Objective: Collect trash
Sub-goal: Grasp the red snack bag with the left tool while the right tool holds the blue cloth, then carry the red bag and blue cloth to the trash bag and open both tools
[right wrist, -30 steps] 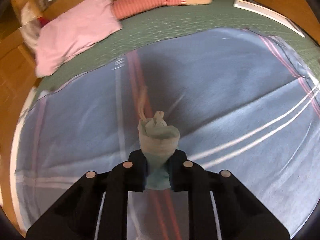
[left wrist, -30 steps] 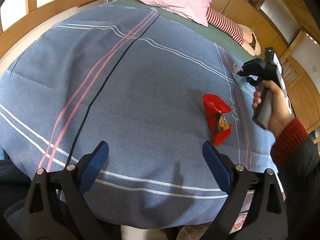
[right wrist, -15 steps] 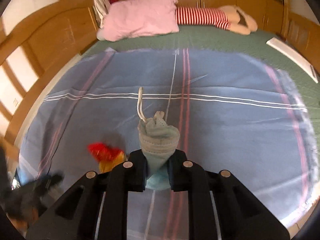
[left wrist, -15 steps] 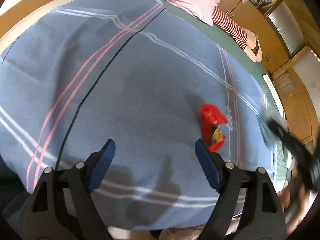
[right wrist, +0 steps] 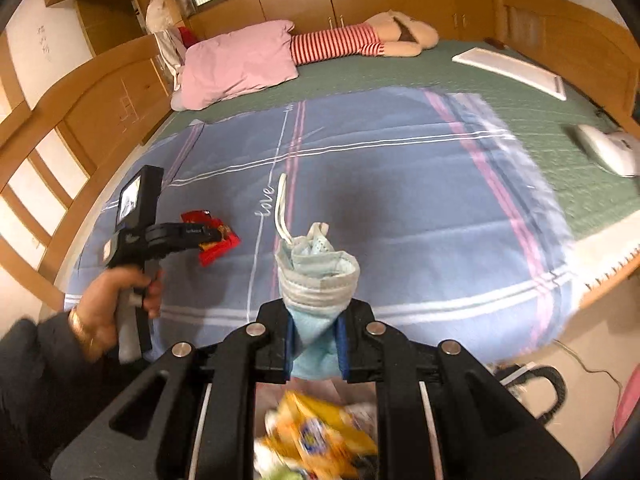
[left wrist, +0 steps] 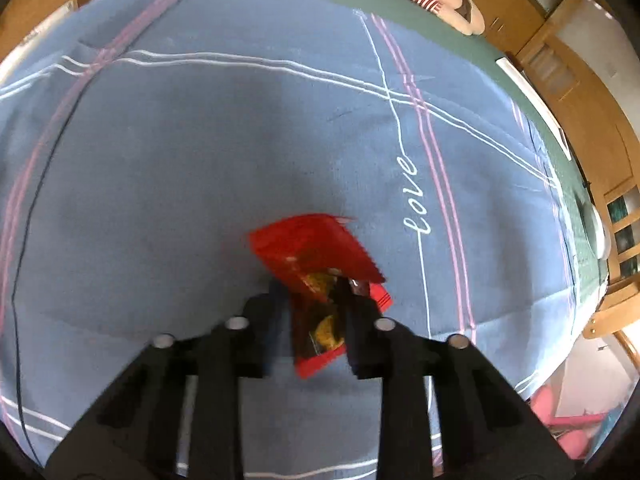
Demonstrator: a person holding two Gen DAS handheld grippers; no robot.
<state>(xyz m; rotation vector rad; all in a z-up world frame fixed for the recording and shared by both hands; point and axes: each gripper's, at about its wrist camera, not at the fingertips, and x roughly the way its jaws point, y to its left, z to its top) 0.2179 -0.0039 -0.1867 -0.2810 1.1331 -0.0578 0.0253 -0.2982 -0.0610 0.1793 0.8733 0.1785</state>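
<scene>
A red snack wrapper [left wrist: 316,264] lies on the blue striped blanket [left wrist: 200,152]. My left gripper [left wrist: 310,300] has its jaws closed in on the wrapper's lower half, gripping it. The right wrist view shows the same gripper [right wrist: 208,236] on the wrapper [right wrist: 216,242] at the blanket's left. My right gripper [right wrist: 316,344] is shut on a crumpled light blue face mask [right wrist: 318,268], its white ear loop sticking up, held off the bed's near edge above yellow trash [right wrist: 320,436] below.
A pink pillow [right wrist: 240,64] and a striped plush doll [right wrist: 360,40] lie at the bed's head. A white board [right wrist: 508,68] and a white device [right wrist: 612,148] rest on the green mattress at right. Wooden bed rails surround the bed. Cables lie on the floor at right.
My left gripper moved forward to the red wrapper and closed on it. My right gripper carried the mask back off the bed's near edge, over the trash.
</scene>
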